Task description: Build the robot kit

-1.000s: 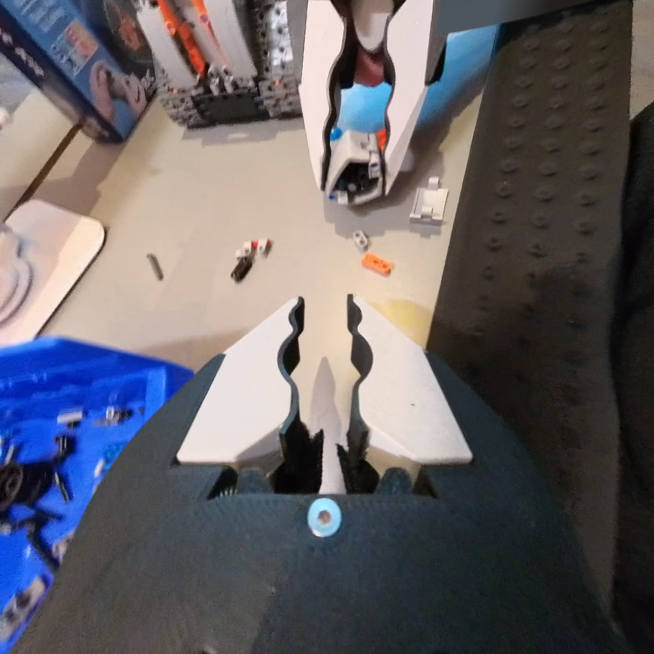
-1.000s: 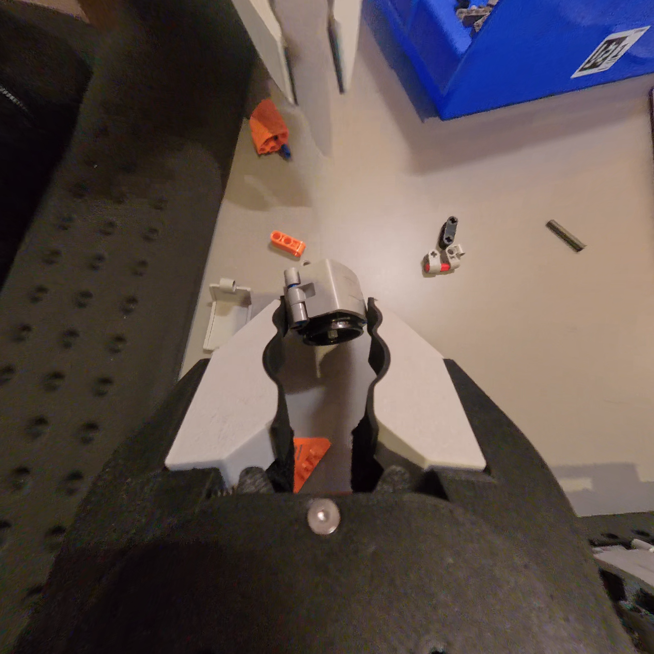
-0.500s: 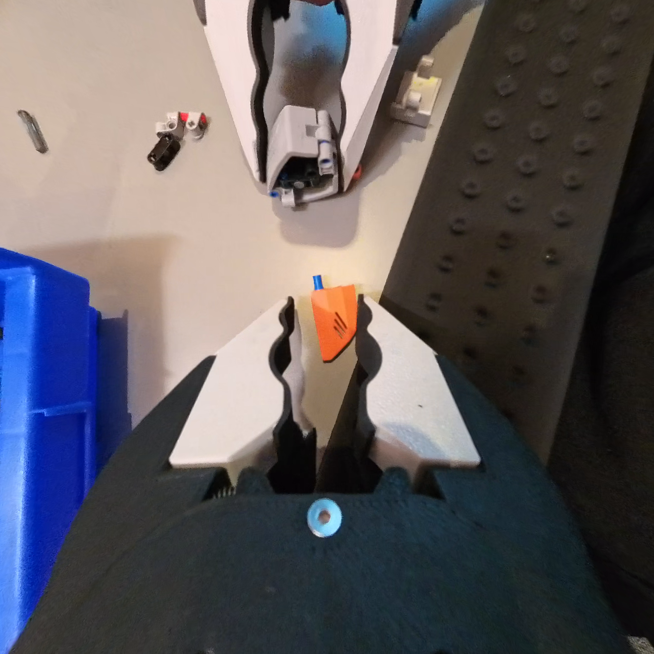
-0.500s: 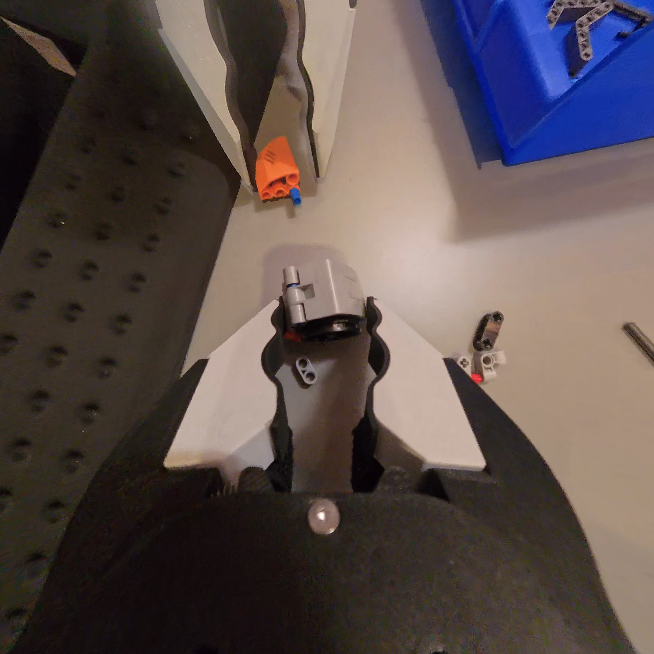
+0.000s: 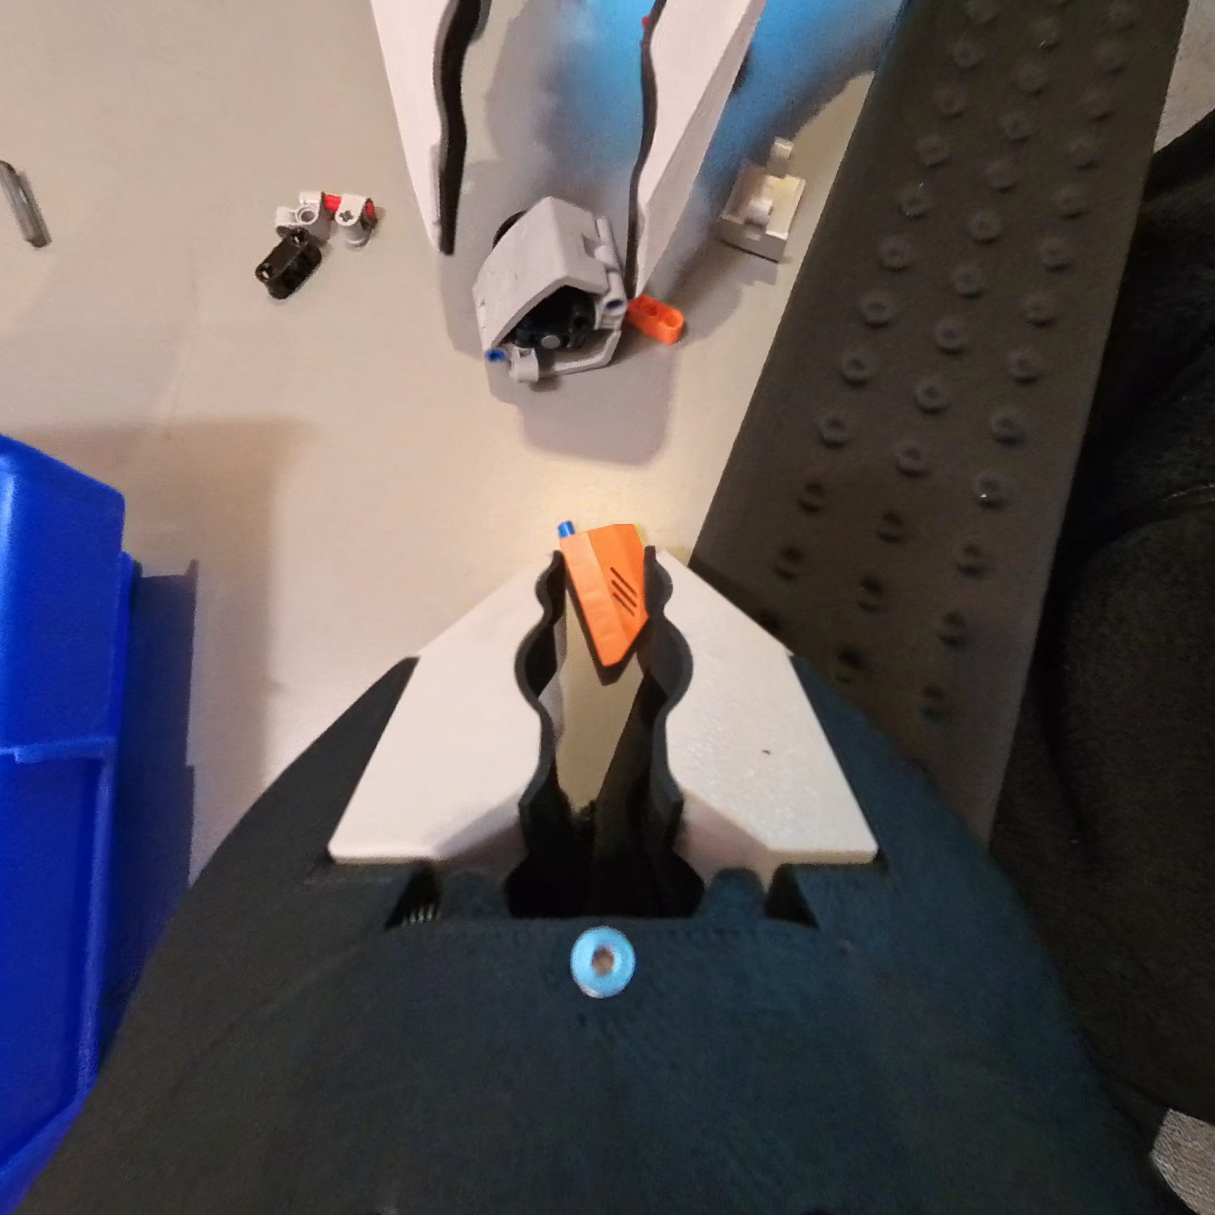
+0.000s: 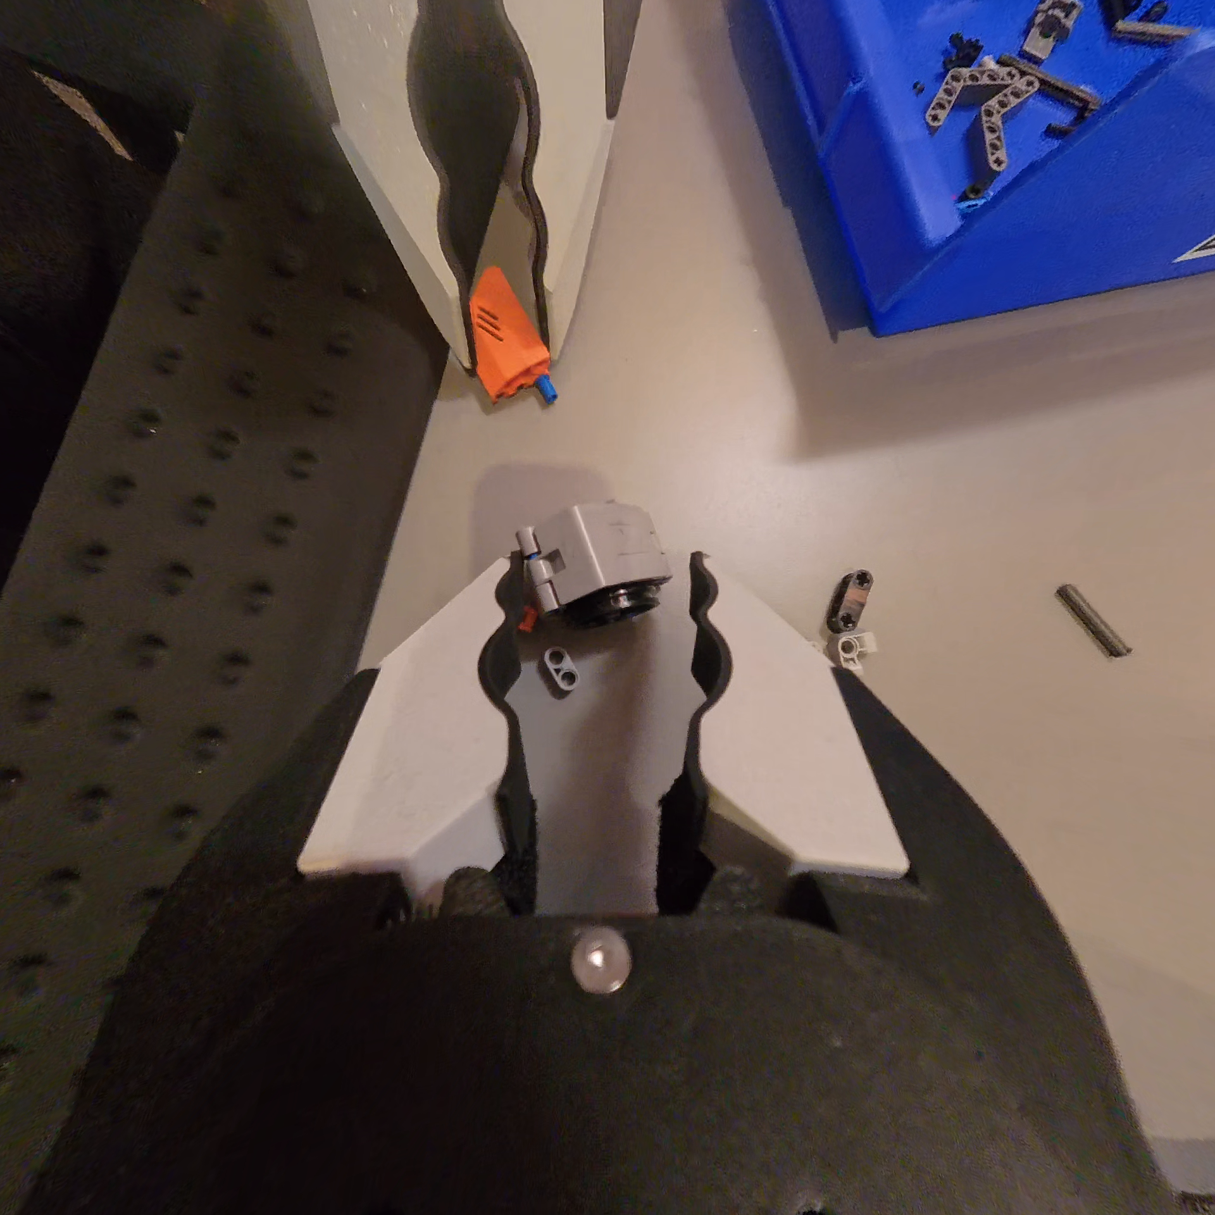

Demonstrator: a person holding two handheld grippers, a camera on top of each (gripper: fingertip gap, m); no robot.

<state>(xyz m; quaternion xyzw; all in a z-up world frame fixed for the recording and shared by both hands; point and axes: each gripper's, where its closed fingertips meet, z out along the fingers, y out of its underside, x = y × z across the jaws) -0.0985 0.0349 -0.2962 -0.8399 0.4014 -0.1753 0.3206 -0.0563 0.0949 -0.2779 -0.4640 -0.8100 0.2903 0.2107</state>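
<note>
My left gripper (image 5: pixel 603 559) is shut on an orange wedge piece (image 5: pixel 608 595) with a blue pin at its far end; the right wrist view also shows this piece (image 6: pixel 509 345) between the left fingertips, low over the beige table. My right gripper (image 6: pixel 601 559) is open. A grey motor-like block (image 6: pixel 595 562) with a black round end lies tilted between its fingertips, against the left finger, with a gap to the right finger. The left wrist view shows this block (image 5: pixel 549 296) facing me, a short way from the orange wedge.
A blue bin (image 6: pixel 986 131) of dark parts stands to one side (image 5: pixel 59 723). A black studded mat (image 5: pixel 953 394) borders the table. Loose pieces lie about: a small orange beam (image 5: pixel 654 319), a grey two-hole connector (image 6: pixel 560 672), a black-and-grey connector cluster (image 6: pixel 848 611), a dark axle (image 6: pixel 1091 621), a white panel piece (image 5: pixel 762 204). My hands' fingertips stand some 8 centimeters from each other.
My left gripper moved onto the orange wedge and closed on it. My right gripper opened, and the grey block it held has tilted loose between its fingers. The two grippers came closer.
</note>
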